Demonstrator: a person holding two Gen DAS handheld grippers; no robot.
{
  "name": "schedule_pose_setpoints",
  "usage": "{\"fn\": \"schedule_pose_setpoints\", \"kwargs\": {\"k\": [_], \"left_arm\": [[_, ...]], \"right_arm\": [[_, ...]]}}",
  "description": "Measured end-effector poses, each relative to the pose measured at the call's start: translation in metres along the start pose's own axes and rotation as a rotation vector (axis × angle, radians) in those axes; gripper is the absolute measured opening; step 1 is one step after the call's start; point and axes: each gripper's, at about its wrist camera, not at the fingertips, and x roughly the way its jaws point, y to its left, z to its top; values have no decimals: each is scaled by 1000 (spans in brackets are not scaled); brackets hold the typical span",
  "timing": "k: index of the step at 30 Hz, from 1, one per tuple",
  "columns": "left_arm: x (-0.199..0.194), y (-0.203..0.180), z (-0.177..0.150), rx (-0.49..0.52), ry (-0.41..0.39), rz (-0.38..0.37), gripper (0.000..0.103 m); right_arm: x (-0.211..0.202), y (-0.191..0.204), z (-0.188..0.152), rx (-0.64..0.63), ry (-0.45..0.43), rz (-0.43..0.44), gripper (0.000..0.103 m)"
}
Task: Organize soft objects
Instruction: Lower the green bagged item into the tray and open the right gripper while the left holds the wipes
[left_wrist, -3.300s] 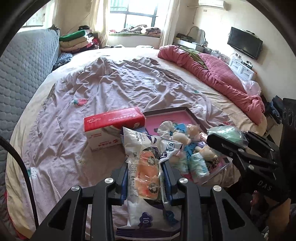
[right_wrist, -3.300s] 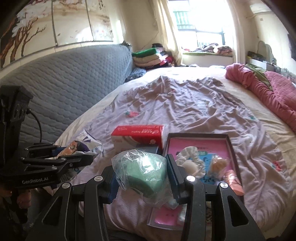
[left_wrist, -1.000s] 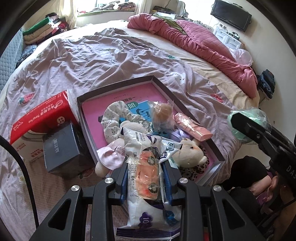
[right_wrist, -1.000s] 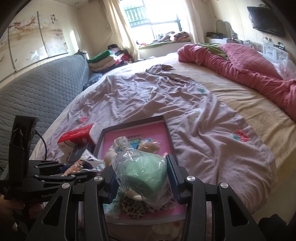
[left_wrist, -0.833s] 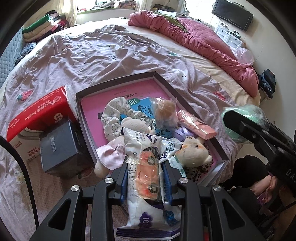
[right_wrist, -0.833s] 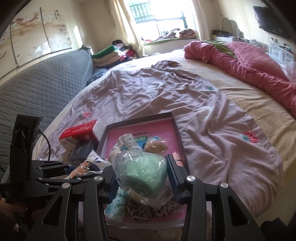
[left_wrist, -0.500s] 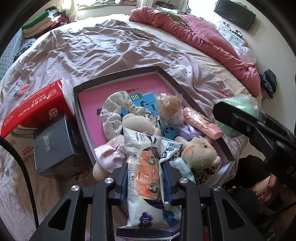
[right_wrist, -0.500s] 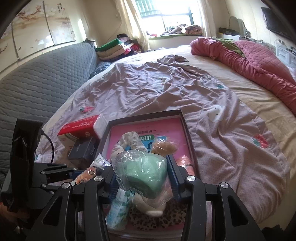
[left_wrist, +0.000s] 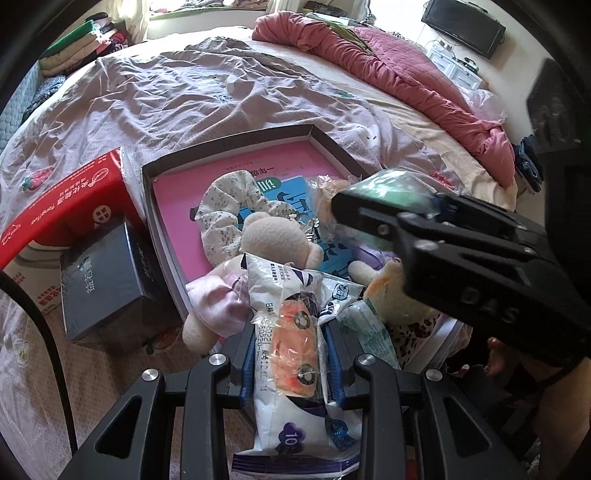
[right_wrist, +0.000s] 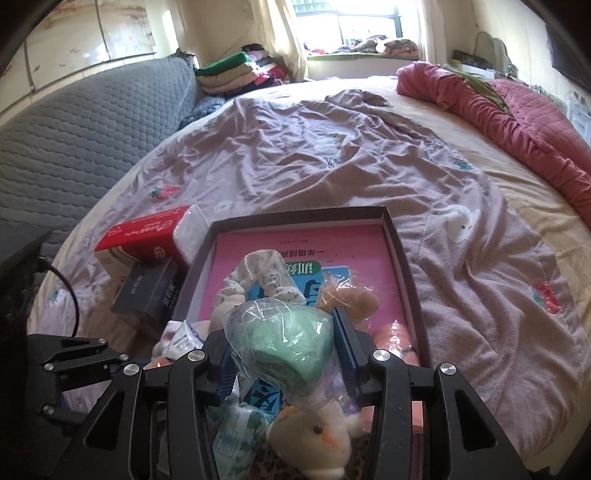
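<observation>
A: What lies at the left of the bed?

B: A red-and-white cardboard tissue box (left_wrist: 55, 218) rests on the wrinkled mauve bedsheet (left_wrist: 207, 92), and a dark navy rectangular box (left_wrist: 107, 280) sits just in front of it, beside the left wall of the shallow dark-rimmed box with a pink lining (left_wrist: 229, 142).

A: And inside that shallow box?

B: A floral white fabric scrunchie (left_wrist: 229, 210) lies on a blue printed sheet, with a beige plush bear (left_wrist: 273, 240) touching it and a small orange-and-cream plush toy (right_wrist: 314, 439) near the front edge.

A: How is the left hand-held gripper (left_wrist: 290, 363)?

B: Its jaws pinch a white plastic packet with an orange item inside (left_wrist: 295, 354), held above the box's near edge.

A: And to the right?

B: The right hand-held gripper (right_wrist: 286, 356) clamps a mint-green soft lump wrapped in clear plastic (right_wrist: 288, 347), over the toys in the box's front part. A rumpled pink quilt (left_wrist: 399, 70) lies along the bed's far right.
</observation>
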Motion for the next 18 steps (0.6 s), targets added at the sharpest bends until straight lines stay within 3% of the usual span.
{"fn": "schedule_pose_setpoints", "kwargs": {"k": [18], "left_arm": [[1, -1, -5, -3, 2, -12, 32]], "right_arm": [[25, 2, -16, 12, 44, -23, 49]]}}
